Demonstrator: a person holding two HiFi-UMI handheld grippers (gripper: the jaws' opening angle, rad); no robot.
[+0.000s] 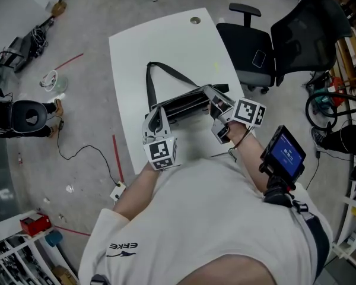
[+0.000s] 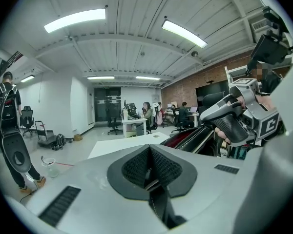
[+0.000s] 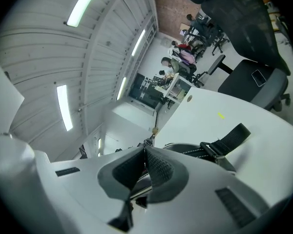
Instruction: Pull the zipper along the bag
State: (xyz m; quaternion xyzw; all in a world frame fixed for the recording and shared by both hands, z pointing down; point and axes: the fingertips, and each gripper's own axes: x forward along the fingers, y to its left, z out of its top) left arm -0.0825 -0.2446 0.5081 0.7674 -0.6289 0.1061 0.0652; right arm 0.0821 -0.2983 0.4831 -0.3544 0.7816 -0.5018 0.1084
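Observation:
A black bag (image 1: 184, 104) with a long strap (image 1: 149, 79) lies on the white table (image 1: 166, 40). My left gripper (image 1: 156, 114) is at the bag's left end. In the left gripper view, the left gripper (image 2: 148, 167) is shut on a thin strip of the bag's edge, and the bag's open mouth with red lining (image 2: 193, 138) runs off to the right. My right gripper (image 1: 215, 103) is at the bag's right end. In the right gripper view, the right gripper (image 3: 143, 172) is shut on a small metal zipper pull, with the bag (image 3: 195, 150) and a strap (image 3: 229, 140) beyond.
A black office chair (image 1: 255, 52) stands just past the table's right edge. Another chair and a bicycle wheel are further right. A screen device (image 1: 285, 153) sits on the right forearm. A cable and red tape lie on the floor at left. People work at far desks.

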